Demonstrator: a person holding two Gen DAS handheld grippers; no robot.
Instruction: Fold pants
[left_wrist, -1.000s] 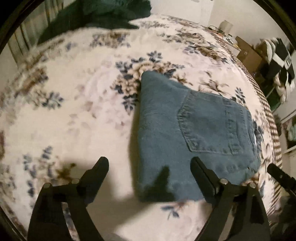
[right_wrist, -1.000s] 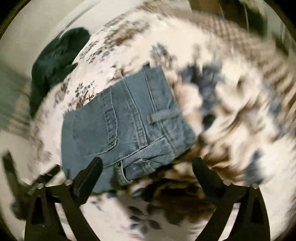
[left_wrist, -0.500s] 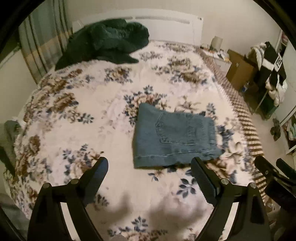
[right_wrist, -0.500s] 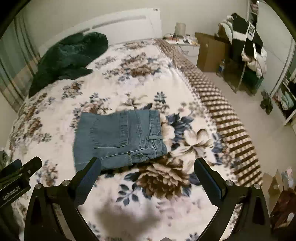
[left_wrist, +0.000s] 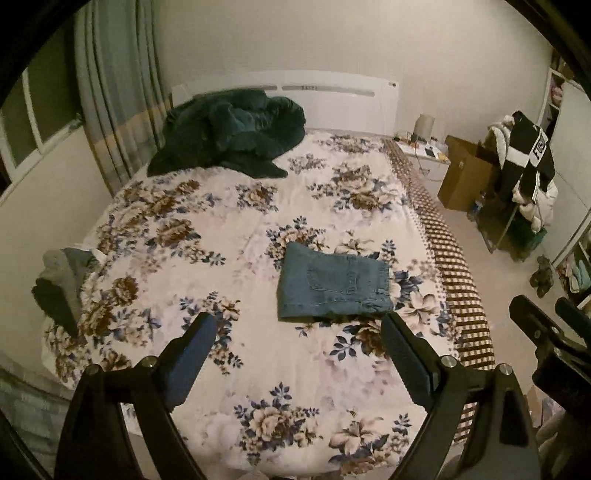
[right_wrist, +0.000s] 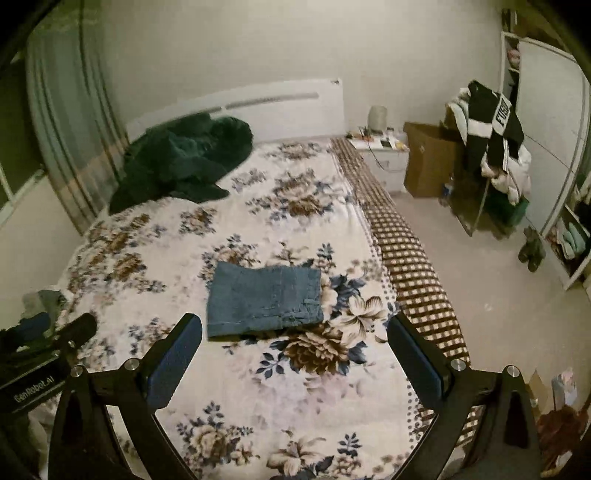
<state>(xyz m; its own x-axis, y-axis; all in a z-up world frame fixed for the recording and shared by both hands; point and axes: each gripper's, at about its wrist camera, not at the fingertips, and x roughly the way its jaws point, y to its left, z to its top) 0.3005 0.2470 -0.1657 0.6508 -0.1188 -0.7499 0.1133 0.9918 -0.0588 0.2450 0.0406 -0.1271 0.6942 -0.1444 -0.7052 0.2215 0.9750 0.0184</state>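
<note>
We hold our left gripper and right gripper spread, empty, above the folded jeans on the floral bedspread.

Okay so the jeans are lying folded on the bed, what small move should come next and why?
Probably none on the jeans: they lie as a compact rectangle on the floral blanket. Both the left gripper and right gripper hang open and empty, well clear of them. I would just keep both clear and stop.

A home bedroom: a bed under a floral blanket, white headboard, curtains, nightstand, clothes rack.
</note>
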